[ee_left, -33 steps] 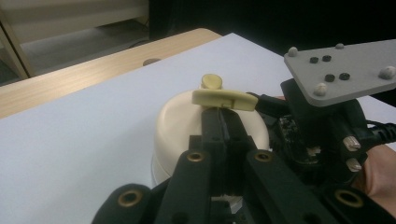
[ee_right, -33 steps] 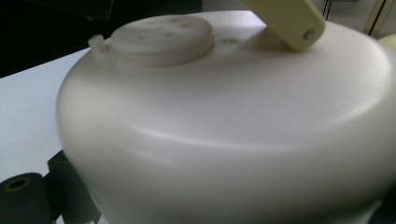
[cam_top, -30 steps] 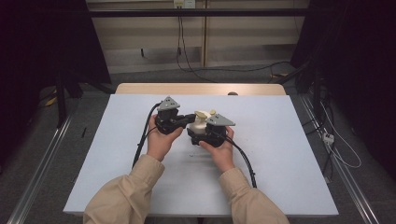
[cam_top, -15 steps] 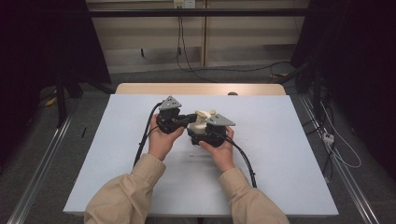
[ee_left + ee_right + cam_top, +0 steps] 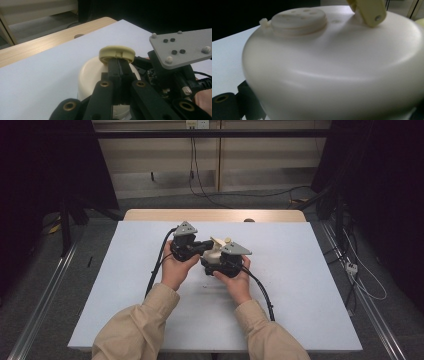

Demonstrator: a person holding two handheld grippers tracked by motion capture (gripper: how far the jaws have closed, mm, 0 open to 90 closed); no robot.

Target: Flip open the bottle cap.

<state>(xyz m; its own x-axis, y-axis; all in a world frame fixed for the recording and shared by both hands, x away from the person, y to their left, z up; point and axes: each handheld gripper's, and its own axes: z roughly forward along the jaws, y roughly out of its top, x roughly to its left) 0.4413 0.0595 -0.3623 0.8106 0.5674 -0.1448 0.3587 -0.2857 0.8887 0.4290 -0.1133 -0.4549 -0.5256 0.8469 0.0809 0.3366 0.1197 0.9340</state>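
A: Against the earlier high views, nothing has shifted. Both hands sit in the same spot mid-table, the cream container (image 5: pixel 214 254) between them as before.

B: So a hold, not a move. Left gripper (image 5: pixel 119 65)?

A: Jaws pressed together, tips pinching the rim of the yellowish cap (image 5: pixel 117 53) from below. In the left gripper view the cap sits on top of the container's rounded body (image 5: pixel 90 75).

B: Right gripper (image 5: pixel 224 262)?

A: It sits against the container's near side in the high view, grey plate on top. The right gripper view shows the white dome (image 5: pixel 337 70) very close, with one black jaw (image 5: pixel 227 105) low at the left corner. Whether that jaw presses on it, cannot tell.

B: Other details on the dome?

A: A round perforated disc (image 5: pixel 298 21) set into the top, and a yellowish hinged piece (image 5: pixel 369 11) just behind it.

B: Where is the container?

A: Centre of the light blue table (image 5: pixel 310 285), low over it; whether it rests on the surface is hidden by the hands.

B: Reading of the stillness?

A: Likely a settled grip on the cap before twisting or lifting. The pinch is thin and on the rim, so it could slip if the body is not braced
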